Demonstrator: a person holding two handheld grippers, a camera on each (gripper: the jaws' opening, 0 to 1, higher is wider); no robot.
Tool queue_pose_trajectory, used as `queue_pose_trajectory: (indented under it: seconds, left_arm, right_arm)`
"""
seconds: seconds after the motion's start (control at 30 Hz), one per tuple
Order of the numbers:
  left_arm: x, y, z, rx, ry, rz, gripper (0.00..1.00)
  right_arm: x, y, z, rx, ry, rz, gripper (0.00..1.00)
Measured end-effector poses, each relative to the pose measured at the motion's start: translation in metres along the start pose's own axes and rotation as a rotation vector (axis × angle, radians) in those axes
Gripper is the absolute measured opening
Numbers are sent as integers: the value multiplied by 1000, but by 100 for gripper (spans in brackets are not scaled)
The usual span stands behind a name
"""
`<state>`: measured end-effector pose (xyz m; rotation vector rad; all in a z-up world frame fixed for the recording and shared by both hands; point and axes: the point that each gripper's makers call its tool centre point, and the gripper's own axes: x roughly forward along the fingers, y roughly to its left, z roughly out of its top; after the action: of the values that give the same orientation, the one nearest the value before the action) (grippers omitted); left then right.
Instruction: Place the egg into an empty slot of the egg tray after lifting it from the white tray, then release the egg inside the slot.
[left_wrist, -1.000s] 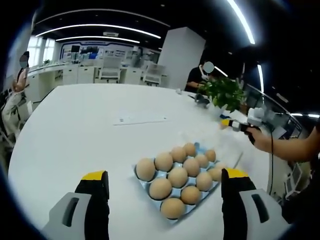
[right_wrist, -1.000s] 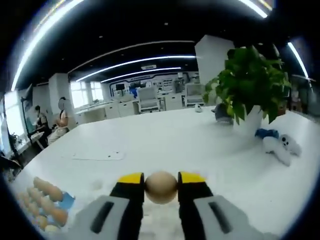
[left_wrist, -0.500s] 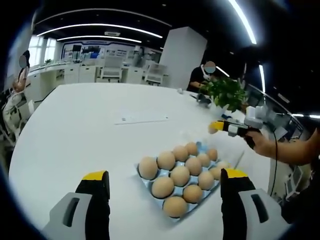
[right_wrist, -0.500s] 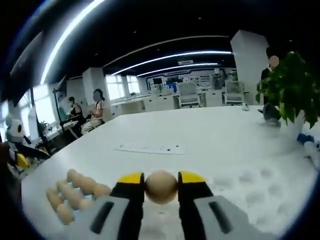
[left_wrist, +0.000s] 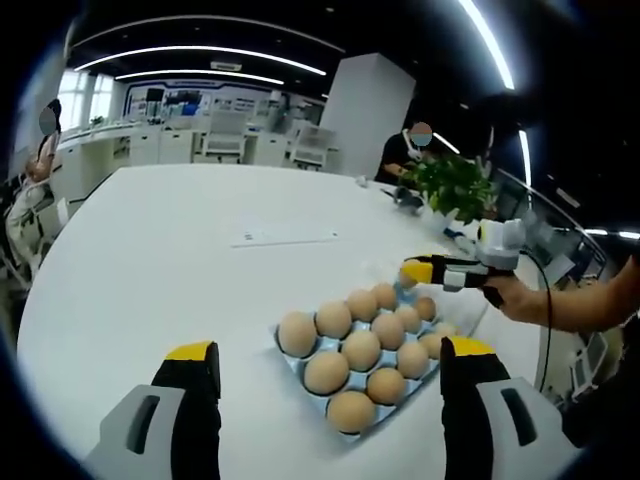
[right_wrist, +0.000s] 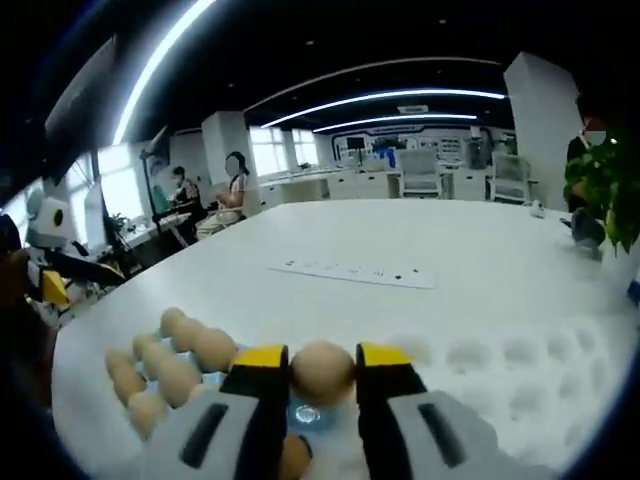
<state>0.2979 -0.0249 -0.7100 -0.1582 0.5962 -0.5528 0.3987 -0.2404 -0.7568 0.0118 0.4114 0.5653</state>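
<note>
A blue egg tray (left_wrist: 283, 352) holding several brown eggs lies on the white table, ahead of my left gripper (left_wrist: 328, 365), which is open with nothing between its yellow-tipped jaws. My right gripper (right_wrist: 323, 360) is shut on a brown egg (right_wrist: 322, 370) and hovers over the tray's far end, above a bare blue slot (right_wrist: 305, 414). From the left gripper view the right gripper (left_wrist: 412, 273) enters from the right with the egg (left_wrist: 409, 278) just above the tray's far corner. The white tray (right_wrist: 520, 365) with round hollows lies to the right of the egg tray (right_wrist: 230, 372).
A power strip (left_wrist: 283, 237) lies further out on the table. A potted plant (left_wrist: 452, 188) stands at the far right edge, with a person seated behind it. A person's hand (left_wrist: 520, 297) holds the right gripper. Desks and chairs fill the room beyond.
The right gripper has carried the egg leftward from beside the plant to above the egg tray's far end. The left gripper has stayed put.
</note>
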Motion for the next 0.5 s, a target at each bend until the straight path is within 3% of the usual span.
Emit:
queue_pose_trajectory:
  seconds: [0.23, 0.5]
  left_arm:
    - [0, -1, 0, 1, -1, -4, 91]
    - [0, -1, 0, 1, -2, -6, 90]
  right_arm:
    - [8, 12, -13, -17, 45, 45, 26]
    - [10, 10, -22, -5, 69, 46, 26]
